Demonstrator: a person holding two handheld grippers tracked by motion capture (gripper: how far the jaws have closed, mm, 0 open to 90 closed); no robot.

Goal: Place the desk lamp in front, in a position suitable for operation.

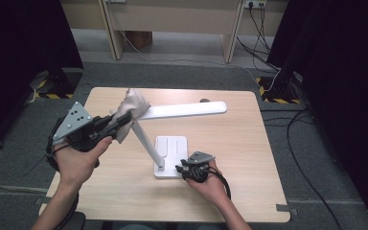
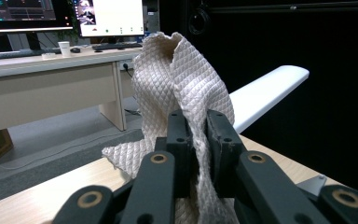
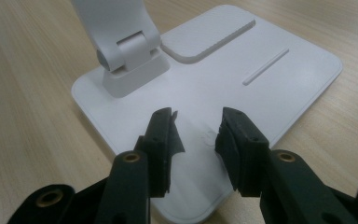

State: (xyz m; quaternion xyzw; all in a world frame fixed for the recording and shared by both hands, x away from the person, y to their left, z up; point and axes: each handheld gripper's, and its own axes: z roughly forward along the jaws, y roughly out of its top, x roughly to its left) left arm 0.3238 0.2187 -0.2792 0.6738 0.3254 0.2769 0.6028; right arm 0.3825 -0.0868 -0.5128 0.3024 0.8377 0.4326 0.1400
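Our left tool (image 1: 117, 120) pinches cloth (image 1: 130, 111) against lamp head (image 1: 187, 109); our right tool (image 3: 196, 133), narrowly parted, presses lamp base (image 3: 242, 98) mid-desk (image 1: 249, 158).

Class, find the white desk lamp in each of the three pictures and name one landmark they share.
High view: desk lamp at table centre, arm reaching right.
Left gripper view: its head runs right, behind the cloth.
Right gripper view: its base lies under the jaws.
Shared landmark: the wooden table.
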